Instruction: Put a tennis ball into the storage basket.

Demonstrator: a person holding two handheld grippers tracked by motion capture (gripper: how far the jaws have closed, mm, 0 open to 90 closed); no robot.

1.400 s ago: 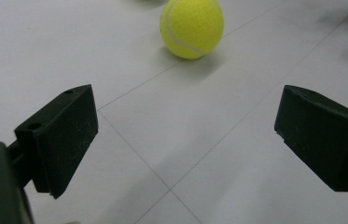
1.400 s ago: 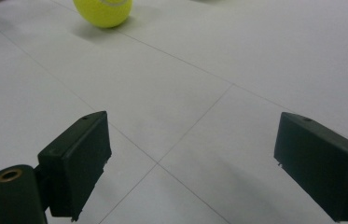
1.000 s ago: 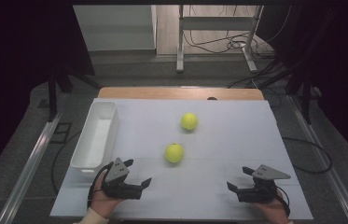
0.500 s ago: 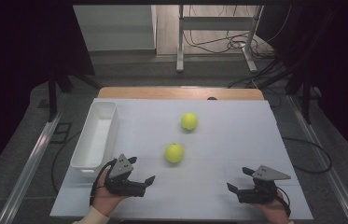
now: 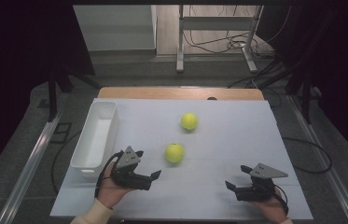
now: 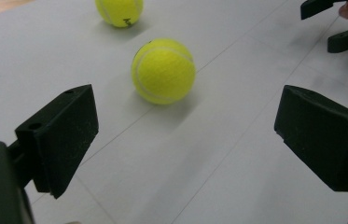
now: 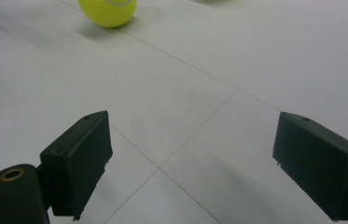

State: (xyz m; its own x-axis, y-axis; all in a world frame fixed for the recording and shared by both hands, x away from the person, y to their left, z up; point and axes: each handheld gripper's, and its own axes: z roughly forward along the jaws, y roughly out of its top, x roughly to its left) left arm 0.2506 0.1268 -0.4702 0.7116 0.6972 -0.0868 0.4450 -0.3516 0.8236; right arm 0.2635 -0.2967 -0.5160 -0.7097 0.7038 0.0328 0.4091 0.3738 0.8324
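Note:
Two yellow tennis balls lie on the white table (image 5: 218, 140). The near ball (image 5: 174, 152) (image 6: 163, 71) sits a short way ahead of my left gripper (image 5: 152, 178) (image 6: 185, 126), which is open with nothing between its jaws. The far ball (image 5: 189, 121) (image 6: 119, 10) lies beyond it. My right gripper (image 5: 237, 176) (image 7: 190, 158) rests low at the front right of the table, open over bare surface. A ball (image 7: 108, 10) shows at the top left of the right gripper view.
A long white bin (image 5: 98, 135) stands along the table's left side, beside my left hand. The right gripper's black jaws (image 6: 344, 23) appear at the top right of the left gripper view. Cables and a metal stand (image 5: 213, 42) lie on the floor behind the table.
My left gripper has shifted slightly right and forward, toward the near ball. The right gripper and both balls have stayed put.

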